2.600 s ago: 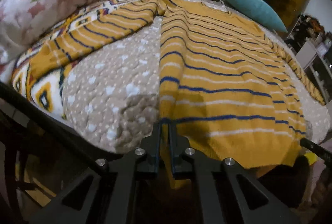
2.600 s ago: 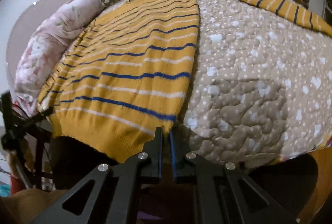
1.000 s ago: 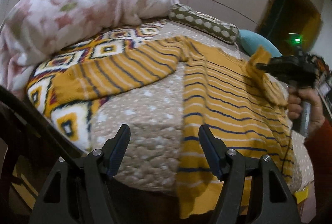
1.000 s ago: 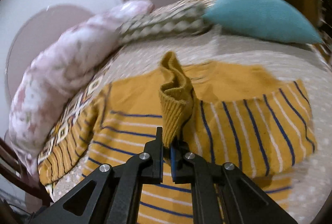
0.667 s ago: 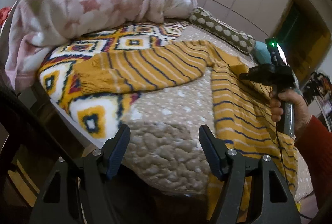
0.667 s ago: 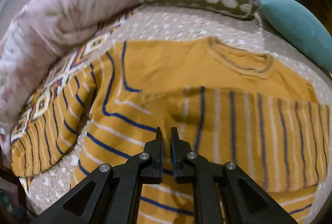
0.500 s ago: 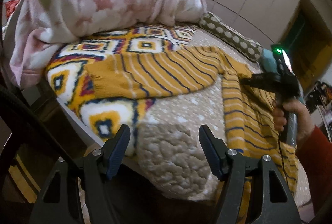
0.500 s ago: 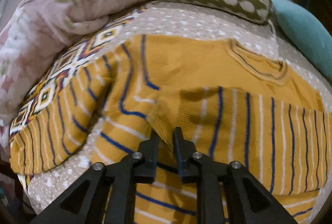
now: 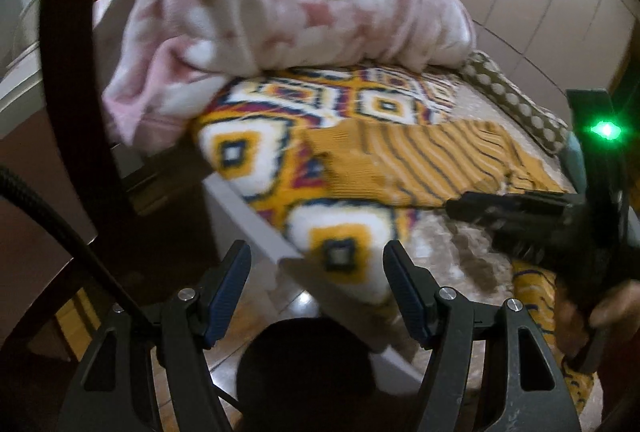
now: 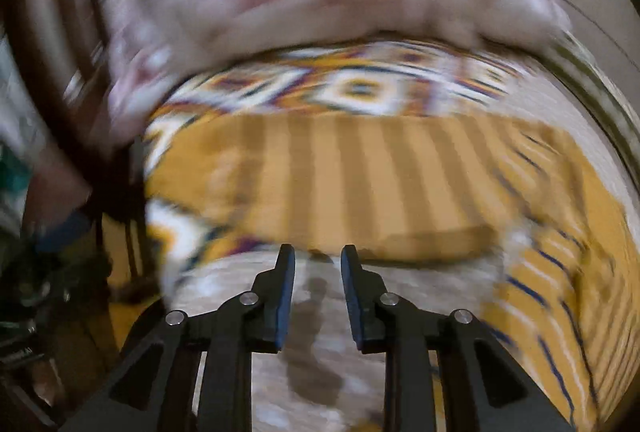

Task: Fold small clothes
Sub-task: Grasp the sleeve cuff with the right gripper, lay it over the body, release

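A mustard-yellow sweater with blue and white stripes lies on the bed. Its left sleeve [image 9: 404,160] stretches across the patterned blanket, and fills the middle of the blurred right wrist view [image 10: 360,176]. My left gripper [image 9: 316,268] is open and empty, off the bed's near corner. My right gripper [image 10: 316,260] is open and empty, low over the quilt just short of the sleeve's edge. It also shows at the right of the left wrist view [image 9: 520,208], held in a hand.
A pink flowered duvet [image 9: 280,0] is heaped at the bed's left side. A geometric yellow-and-white blanket [image 9: 248,148] covers the corner. A spotted bolster [image 9: 516,104] lies at the head. The beige quilt [image 10: 312,352] is under my right gripper. A dark post [image 9: 76,72] stands left.
My right gripper has let go of the folded sweater part, opened, and swung left to the sleeve. My left gripper, open since about a second ago, has moved left past the bed's corner.
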`<action>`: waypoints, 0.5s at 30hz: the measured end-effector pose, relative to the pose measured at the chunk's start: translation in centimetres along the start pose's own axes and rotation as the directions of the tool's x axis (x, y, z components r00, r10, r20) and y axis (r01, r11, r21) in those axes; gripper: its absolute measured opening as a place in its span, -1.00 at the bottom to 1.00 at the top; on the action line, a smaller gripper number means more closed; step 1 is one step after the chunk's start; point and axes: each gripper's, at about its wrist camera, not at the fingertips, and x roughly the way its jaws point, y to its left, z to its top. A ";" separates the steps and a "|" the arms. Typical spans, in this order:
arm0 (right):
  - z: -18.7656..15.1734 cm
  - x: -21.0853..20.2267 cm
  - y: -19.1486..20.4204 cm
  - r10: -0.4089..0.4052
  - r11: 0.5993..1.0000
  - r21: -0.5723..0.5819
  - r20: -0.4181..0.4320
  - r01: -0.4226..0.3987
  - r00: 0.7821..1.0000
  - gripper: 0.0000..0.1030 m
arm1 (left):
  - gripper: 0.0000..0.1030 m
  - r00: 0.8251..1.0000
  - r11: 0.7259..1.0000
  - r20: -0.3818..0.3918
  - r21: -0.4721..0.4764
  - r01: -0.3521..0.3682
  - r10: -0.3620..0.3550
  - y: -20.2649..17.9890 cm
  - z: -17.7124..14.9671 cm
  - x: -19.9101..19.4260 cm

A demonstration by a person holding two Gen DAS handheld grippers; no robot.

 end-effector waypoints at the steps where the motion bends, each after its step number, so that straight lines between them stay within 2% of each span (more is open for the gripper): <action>1: 0.2 0.8 1.6 -0.008 0.999 -0.050 -0.004 0.008 1.000 -0.47 | 0.31 1.000 1.000 -0.004 -0.012 -0.004 0.004 0.6 -0.1 0.1; 5: 1.5 3.3 6.0 -0.026 0.988 -0.153 -0.004 0.025 1.000 -0.46 | 0.31 1.000 0.999 -0.010 -0.039 -0.021 0.021 2.0 -0.3 0.3; 8: 2.7 4.8 7.9 -0.094 0.978 -0.186 0.024 0.097 0.995 -0.47 | 0.31 1.000 0.999 -0.013 -0.047 -0.017 0.016 2.2 -0.3 0.3; 9: 3.0 4.9 8.0 -0.092 0.981 -0.172 0.018 0.094 0.996 -0.55 | 0.31 1.000 0.999 -0.012 -0.046 -0.012 0.011 2.0 -0.3 0.3; 10: 3.4 4.9 7.6 -0.073 0.988 -0.135 0.013 0.074 0.997 -0.80 | 0.31 1.000 0.999 -0.012 -0.044 -0.008 0.007 1.8 -0.3 0.3; 13: 4.0 2.4 4.9 -0.025 1.000 0.013 0.060 0.025 0.998 -0.85 | 0.31 1.000 1.000 -0.013 -0.023 0.014 -0.015 0.7 -0.2 0.3; 15: 3.7 -0.9 1.2 -0.031 0.988 0.153 0.116 0.013 0.993 -0.85 | 0.31 0.999 0.999 -0.012 0.001 0.032 -0.032 -0.4 0.0 0.1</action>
